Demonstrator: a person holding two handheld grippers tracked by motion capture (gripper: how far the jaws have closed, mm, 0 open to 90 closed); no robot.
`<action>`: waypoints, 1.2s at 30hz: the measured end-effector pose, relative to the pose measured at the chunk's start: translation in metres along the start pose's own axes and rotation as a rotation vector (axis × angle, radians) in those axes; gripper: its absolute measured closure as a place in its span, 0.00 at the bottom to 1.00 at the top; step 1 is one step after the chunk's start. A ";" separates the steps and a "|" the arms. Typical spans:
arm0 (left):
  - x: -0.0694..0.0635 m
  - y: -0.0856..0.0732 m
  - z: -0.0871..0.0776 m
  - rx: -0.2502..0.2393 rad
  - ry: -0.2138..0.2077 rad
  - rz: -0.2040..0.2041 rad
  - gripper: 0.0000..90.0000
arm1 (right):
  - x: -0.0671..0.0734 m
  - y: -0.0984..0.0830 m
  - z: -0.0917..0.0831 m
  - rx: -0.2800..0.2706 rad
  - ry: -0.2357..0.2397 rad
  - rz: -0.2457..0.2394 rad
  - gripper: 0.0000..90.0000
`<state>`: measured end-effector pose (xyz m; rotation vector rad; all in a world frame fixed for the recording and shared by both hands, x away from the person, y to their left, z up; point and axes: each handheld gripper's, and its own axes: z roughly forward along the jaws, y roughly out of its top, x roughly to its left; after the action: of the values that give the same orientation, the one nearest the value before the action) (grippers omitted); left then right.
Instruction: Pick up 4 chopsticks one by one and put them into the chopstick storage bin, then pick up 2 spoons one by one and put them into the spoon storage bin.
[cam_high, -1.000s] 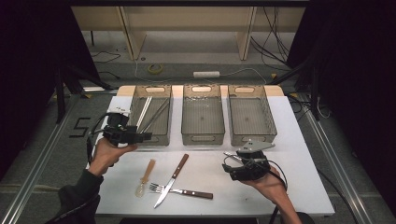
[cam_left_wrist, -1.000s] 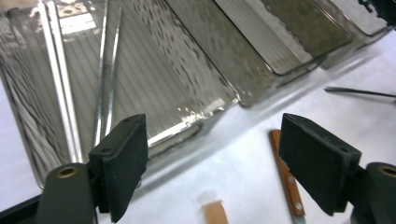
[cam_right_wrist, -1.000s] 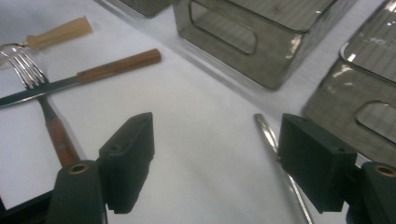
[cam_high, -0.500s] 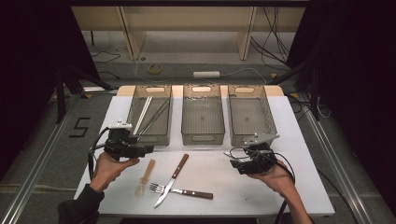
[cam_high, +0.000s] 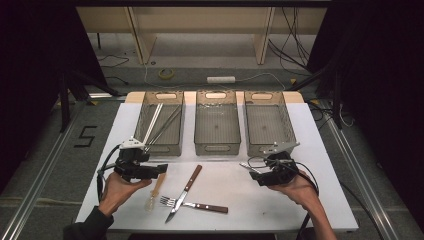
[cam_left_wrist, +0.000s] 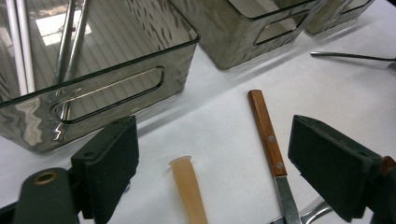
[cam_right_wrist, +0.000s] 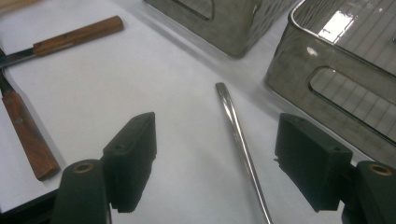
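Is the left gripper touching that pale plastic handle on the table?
Apart. In the left gripper view the left gripper stands open, and white table shows on both sides of the pale plastic handle lying between its jaws.

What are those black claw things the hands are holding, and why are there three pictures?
A person holds a pinching tool in each hand: the left gripper and the right gripper. One camera looks down from above; one small camera rides on each tool, looking along its two black jaws. On the white table stand three clear bins. In front lie a knife, a fork and a pale plastic utensil. Both tools are open and hold nothing. A metal handle lies between the right one's jaws.
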<state>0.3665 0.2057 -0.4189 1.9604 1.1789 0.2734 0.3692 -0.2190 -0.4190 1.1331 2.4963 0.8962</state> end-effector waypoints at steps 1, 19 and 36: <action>0.000 -0.001 -0.001 -0.011 -0.005 0.001 0.18 | 0.000 0.000 0.000 0.006 0.000 0.000 0.34; -0.001 -0.013 -0.014 -0.123 -0.046 0.032 0.18 | -0.013 0.001 0.015 0.183 0.003 -0.019 0.40; -0.006 -0.017 -0.018 -0.160 -0.046 0.051 0.17 | -0.020 0.002 0.020 0.280 0.018 -0.033 0.53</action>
<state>0.3422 0.2148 -0.4187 1.8494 1.0461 0.3367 0.3928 -0.2241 -0.4343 1.1637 2.7088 0.5616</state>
